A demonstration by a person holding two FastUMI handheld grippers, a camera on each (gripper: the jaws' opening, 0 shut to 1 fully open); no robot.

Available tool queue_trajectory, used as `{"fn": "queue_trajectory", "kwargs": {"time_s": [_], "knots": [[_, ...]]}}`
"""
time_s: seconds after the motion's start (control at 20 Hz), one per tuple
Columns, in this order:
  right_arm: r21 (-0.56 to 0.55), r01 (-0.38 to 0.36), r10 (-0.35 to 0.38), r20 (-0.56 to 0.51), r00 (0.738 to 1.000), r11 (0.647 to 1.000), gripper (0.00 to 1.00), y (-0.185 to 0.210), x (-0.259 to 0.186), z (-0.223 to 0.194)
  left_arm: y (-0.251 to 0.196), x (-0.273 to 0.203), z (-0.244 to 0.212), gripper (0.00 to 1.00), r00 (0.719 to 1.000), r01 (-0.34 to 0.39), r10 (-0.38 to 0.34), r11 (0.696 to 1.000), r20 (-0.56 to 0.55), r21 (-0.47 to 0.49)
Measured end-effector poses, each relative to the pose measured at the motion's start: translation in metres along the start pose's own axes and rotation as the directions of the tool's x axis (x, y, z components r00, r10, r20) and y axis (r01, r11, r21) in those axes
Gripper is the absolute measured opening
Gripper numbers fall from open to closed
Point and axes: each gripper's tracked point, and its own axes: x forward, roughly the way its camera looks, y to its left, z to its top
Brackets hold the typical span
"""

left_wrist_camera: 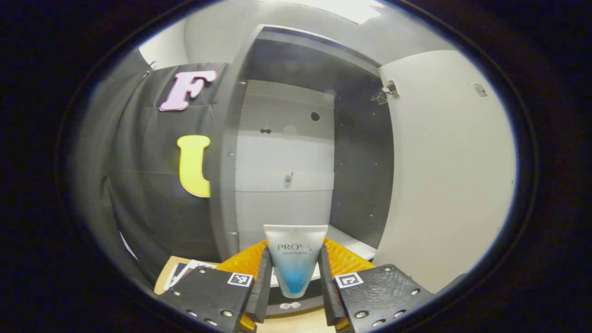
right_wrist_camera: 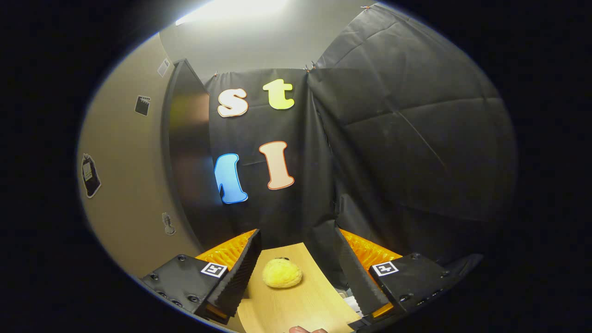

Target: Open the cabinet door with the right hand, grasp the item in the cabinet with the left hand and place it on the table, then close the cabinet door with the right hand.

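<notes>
In the left gripper view a white tube fading to blue at its lower end (left_wrist_camera: 294, 259) stands upright between both fingers of my left gripper (left_wrist_camera: 294, 283), which is shut on it. Behind it the cabinet (left_wrist_camera: 284, 162) gapes, its pale door (left_wrist_camera: 444, 171) swung wide to the right on a metal hinge (left_wrist_camera: 385, 92). The tube is held in front of the cabinet's bottom shelf (left_wrist_camera: 354, 244). In the right gripper view my right gripper (right_wrist_camera: 296, 273) is open above the wooden table (right_wrist_camera: 296, 300), holding nothing, with the door's edge (right_wrist_camera: 185, 152) to its left.
A yellow fuzzy ball (right_wrist_camera: 282, 273) lies on the table between the right gripper's fingers, farther off. Papers (left_wrist_camera: 185, 273) rest on the table at lower left in the left gripper view. Black cloth walls (right_wrist_camera: 407, 138) close in the booth. A fingertip (right_wrist_camera: 303, 329) peeks in at the bottom.
</notes>
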Motion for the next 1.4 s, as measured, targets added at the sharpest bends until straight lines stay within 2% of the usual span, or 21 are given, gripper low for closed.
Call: {"fn": "queue_trajectory", "kwargs": {"time_s": [0.05, 0.1, 0.3, 0.4, 0.6, 0.75, 0.9, 0.95, 1.0, 1.1, 1.25, 1.4], "knots": [[0.002, 0.009, -0.009, -0.002, 1.0, 1.0, 0.98, 0.002, -0.005, 0.0, 0.012, -0.013, -0.004, 0.47, 1.0, -0.012, 0.012, 1.0, -0.005, 0.006], [0.001, 0.017, -0.017, -0.003, 1.0, 1.0, 0.98, 0.002, -0.012, 0.001, 0.026, -0.031, -0.012, 0.5, 1.0, -0.023, 0.023, 1.0, -0.005, 0.011], [0.003, 0.06, -0.06, 0.029, 0.998, 0.998, 0.98, 0.0, -0.043, 0.005, 0.08, -0.086, -0.05, 0.46, 0.988, -0.122, 0.116, 0.991, 0.106, 0.057], [0.019, 0.081, -0.081, 0.037, 0.996, 0.997, 0.98, -0.001, -0.056, 0.003, 0.102, -0.105, -0.097, 0.53, 0.981, -0.17, 0.166, 0.985, 0.097, 0.03], [0.041, 0.119, -0.121, 0.041, 0.992, 0.992, 0.98, 0.001, -0.077, -0.004, 0.13, -0.128, -0.192, 0.5, 0.968, -0.25, 0.25, 0.967, 0.008, -0.057], [0.017, 0.121, -0.121, 0.01, 0.993, 0.993, 0.98, 0.009, -0.092, -0.015, 0.136, -0.133, -0.265, 0.5, 0.955, -0.29, 0.283, 0.952, -0.089, -0.095], [-0.015, 0.138, -0.138, 0.01, 0.99, 0.99, 0.98, 0.009, -0.104, -0.015, 0.139, -0.135, -0.313, 0.47, 0.937, -0.337, 0.324, 0.936, -0.131, -0.103], [-0.02, 0.142, -0.142, 0.009, 0.99, 0.99, 0.98, 0.01, -0.107, -0.015, 0.14, -0.136, -0.33, 0.53, 0.93, -0.354, 0.34, 0.931, -0.141, -0.094], [-0.024, 0.149, -0.149, 0.006, 0.989, 0.989, 0.98, 0.009, -0.11, -0.014, 0.14, -0.137, -0.343, 0.5, 0.923, -0.369, 0.354, 0.925, -0.147, -0.086], [-0.028, 0.157, -0.157, 0.002, 0.988, 0.987, 0.98, 0.006, -0.116, -0.013, 0.139, -0.136, -0.362, 0.53, 0.919, -0.379, 0.365, 0.923, -0.151, -0.073], [-0.048, 0.143, -0.145, -0.046, 0.988, 0.989, 0.98, 0.01, -0.117, -0.025, 0.128, -0.142, -0.395, 0.48, 0.919, -0.366, 0.354, 0.93, -0.173, -0.042], [-0.075, 0.135, -0.14, -0.079, 0.987, 0.988, 0.98, 0.012, -0.116, -0.03, 0.119, -0.154, -0.416, 0.51, 0.916, -0.364, 0.349, 0.93, -0.196, -0.043]]}}
